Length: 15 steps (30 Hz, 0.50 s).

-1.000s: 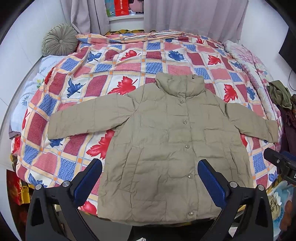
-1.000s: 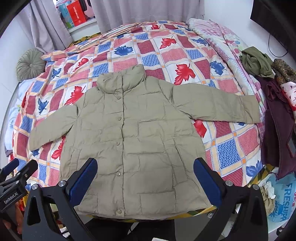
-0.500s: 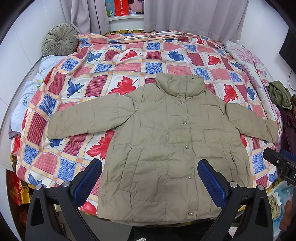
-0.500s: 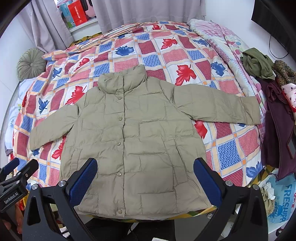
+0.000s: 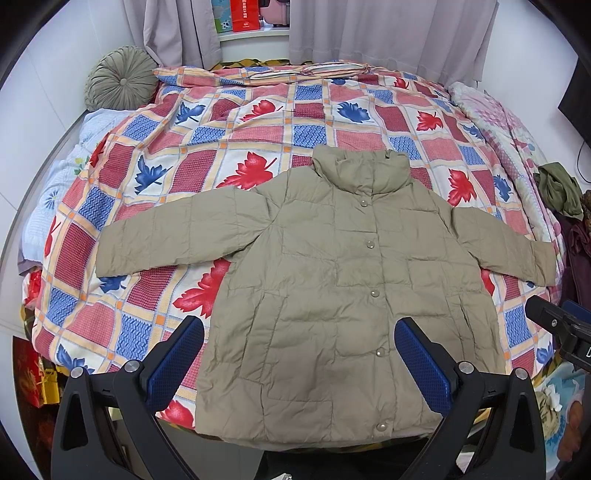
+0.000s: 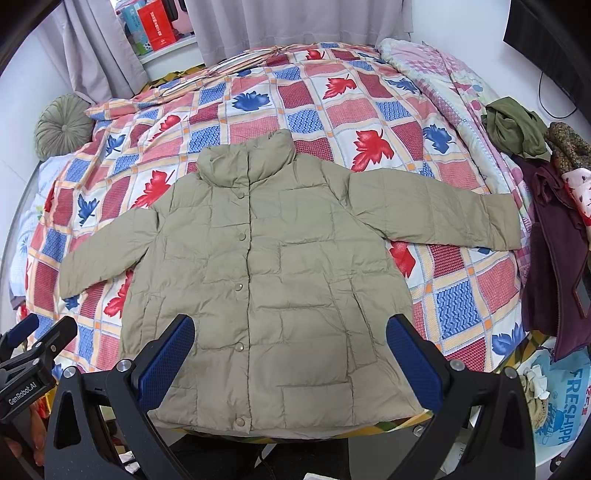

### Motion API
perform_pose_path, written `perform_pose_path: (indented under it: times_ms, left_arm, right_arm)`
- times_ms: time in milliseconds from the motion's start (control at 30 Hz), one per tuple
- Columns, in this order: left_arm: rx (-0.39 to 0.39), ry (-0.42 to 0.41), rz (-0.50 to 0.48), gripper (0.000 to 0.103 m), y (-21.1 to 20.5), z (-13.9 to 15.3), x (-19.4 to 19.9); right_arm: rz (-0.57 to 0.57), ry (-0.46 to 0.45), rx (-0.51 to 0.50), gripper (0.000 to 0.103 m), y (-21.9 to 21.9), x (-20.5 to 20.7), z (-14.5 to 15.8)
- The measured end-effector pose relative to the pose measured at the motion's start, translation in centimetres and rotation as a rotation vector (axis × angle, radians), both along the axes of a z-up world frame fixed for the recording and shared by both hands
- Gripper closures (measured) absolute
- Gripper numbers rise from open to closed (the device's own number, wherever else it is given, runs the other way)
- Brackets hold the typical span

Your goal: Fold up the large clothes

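Observation:
A khaki puffer jacket [image 5: 332, 288] lies flat and face up on the bed, buttoned, collar away from me, both sleeves spread out sideways. It also shows in the right wrist view [image 6: 266, 280]. My left gripper [image 5: 299, 354] is open and empty, held above the jacket's hem near the bed's front edge. My right gripper [image 6: 290, 350] is open and empty, also above the hem. The left gripper shows at the lower left of the right wrist view [image 6: 26, 350], and the right gripper at the right edge of the left wrist view [image 5: 561, 328].
The bed has a leaf-patterned checked quilt [image 5: 221, 155]. A round green cushion [image 5: 120, 77] sits at the far left corner. A pile of other clothes [image 6: 546, 206] lies along the bed's right side. Curtains [image 5: 388, 33] hang behind the bed.

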State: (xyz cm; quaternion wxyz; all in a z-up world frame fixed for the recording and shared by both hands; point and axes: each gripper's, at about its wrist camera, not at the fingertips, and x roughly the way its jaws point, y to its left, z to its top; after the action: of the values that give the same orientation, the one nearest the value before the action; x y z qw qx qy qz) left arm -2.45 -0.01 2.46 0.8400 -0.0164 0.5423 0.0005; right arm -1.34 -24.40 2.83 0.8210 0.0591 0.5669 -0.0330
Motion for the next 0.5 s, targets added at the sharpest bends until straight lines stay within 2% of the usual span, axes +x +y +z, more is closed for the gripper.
perform_pose_path:
  times_ms: [333, 500]
  left_arm:
    - [0.000, -0.002, 0.000, 0.000, -0.02, -0.06, 0.00]
    - [0.000, 0.000, 0.001, 0.000, -0.03, -0.12, 0.05]
  right_arm:
    - [-0.001, 0.001, 0.003, 0.000, 0.30, -0.36, 0.92]
    - [0.001, -0.002, 0.000, 0.000, 0.11, -0.02, 0.22]
